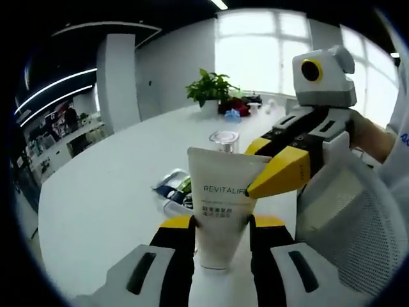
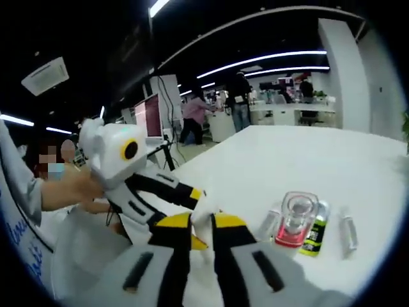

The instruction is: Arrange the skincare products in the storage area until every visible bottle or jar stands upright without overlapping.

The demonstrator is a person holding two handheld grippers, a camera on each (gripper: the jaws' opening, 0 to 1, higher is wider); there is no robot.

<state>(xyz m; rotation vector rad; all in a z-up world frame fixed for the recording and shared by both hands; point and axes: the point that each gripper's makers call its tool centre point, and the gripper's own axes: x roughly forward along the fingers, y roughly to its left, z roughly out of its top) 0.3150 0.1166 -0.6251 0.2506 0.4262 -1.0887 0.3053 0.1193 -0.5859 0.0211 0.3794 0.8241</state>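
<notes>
Left gripper view: my left claw point(image 1: 222, 231) clamping one white tube point(image 1: 222, 204), long axis upright, flat crimped end up. Right claw point(image 1: 275, 182) pinching tube's top corner from right. White table point(image 1: 108, 198) below.

Right gripper view: right claw point(image 2: 203, 231) closing on tube's thin edge point(image 2: 203, 220). One clear pink-based bottle point(image 2: 297, 220) standing, one green tube point(image 2: 315, 236) lying beside.

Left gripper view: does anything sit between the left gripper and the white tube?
Nothing visible does. The left gripper already has the white tube between its jaws, and the right gripper touches the tube's upper right corner from the side.
</notes>
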